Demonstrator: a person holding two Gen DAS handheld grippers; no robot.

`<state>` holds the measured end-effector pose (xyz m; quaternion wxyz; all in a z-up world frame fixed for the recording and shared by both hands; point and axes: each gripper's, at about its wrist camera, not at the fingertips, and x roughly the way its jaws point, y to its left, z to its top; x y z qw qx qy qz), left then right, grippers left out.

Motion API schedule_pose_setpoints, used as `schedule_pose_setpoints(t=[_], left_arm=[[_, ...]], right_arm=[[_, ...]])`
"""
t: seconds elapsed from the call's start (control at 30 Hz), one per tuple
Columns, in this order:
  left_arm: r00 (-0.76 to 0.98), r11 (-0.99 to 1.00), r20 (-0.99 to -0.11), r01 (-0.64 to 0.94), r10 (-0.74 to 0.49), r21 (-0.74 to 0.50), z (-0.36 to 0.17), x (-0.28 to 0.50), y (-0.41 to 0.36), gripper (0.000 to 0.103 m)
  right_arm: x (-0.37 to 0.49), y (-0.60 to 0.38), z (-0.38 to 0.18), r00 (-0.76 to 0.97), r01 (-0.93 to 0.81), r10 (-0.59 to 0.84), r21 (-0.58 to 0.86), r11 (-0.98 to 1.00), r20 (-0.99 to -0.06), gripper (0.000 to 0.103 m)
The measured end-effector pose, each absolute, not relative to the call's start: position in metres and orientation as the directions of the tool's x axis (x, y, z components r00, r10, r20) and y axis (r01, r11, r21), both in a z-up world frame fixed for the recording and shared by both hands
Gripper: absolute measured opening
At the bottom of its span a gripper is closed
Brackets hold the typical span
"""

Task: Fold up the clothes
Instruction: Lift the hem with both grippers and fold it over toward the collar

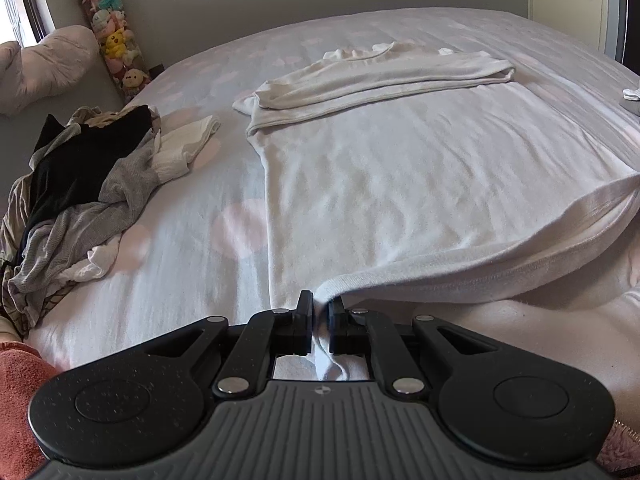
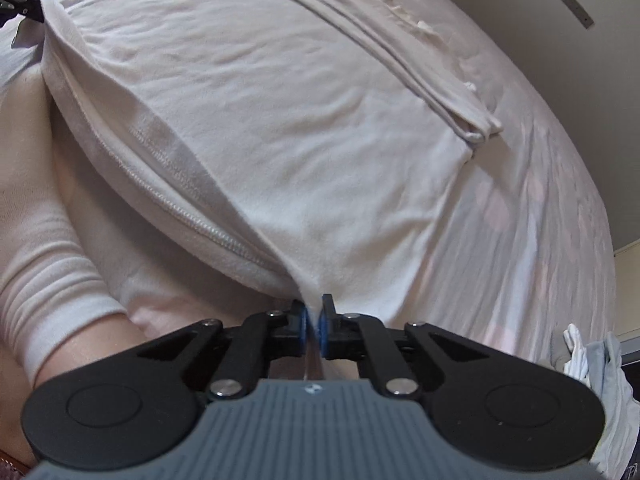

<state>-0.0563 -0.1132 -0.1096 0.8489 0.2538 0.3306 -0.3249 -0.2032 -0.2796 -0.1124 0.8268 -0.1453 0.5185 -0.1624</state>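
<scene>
1. Left gripper (image 1: 320, 306): jaws closed on the near hem corner of the white garment (image 1: 360, 184), cloth bunched between them. Grip appears sound.
2. Right gripper (image 2: 314, 312): jaws closed on the opposite hem corner, a thin pinch of fabric between the blue pads (image 2: 305, 326). The bite looks shallow; in my judgement it could slip under tension.
3. Location of the garment: spread flat across the bed (image 1: 540, 48), sleeves (image 1: 384, 76) already laid across the chest at the far end, hem raised at both corners nearest the person.
4. Step in hand, as judged: carry the hem forward over the body towards the sleeves. To do this well, lift both corners to equal height, keep the hem taut between the hands, travel together, and lay the edge square on the sleeves without dragging the lower layer.
5. Surface: soft bed sheet with faint pink patches, lightly wrinkled; it may ruck if the cloth is pulled along it.
6. Room, left to right: pile of unfolded clothes (image 1: 80, 184), pillow (image 1: 48, 68), column of plush toys (image 1: 116, 44) against the wall, small items at the far right edge.
</scene>
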Motion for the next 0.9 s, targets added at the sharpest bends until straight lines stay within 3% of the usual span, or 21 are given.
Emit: schedule_pose_setpoints(t=[0.2, 0.5, 0.9], left_arm=[[0.659, 0.587, -0.625, 0.721, -0.418, 0.369, -0.067, -0.069, -0.116, 0.005], [0.757, 0.397, -0.493, 0.648, -0.428, 0.65, -0.002, -0.098, -0.126, 0.005], [0.732, 0.373, -0.498, 0.672, -0.466, 0.639, 0.054, -0.13, -0.11, 0.005]], right_arm=[[-0.222, -0.28, -0.061, 0.51, 0.203, -0.499, -0.466, 0.861, -0.701, 0.006], [-0.231, -0.262, 0.0, 0.605, 0.189, -0.565, -0.588, 0.787, -0.561, 0.006], [-0.278, -0.24, 0.053, 0.656, 0.197, -0.546, -0.581, 0.79, -0.52, 0.006]])
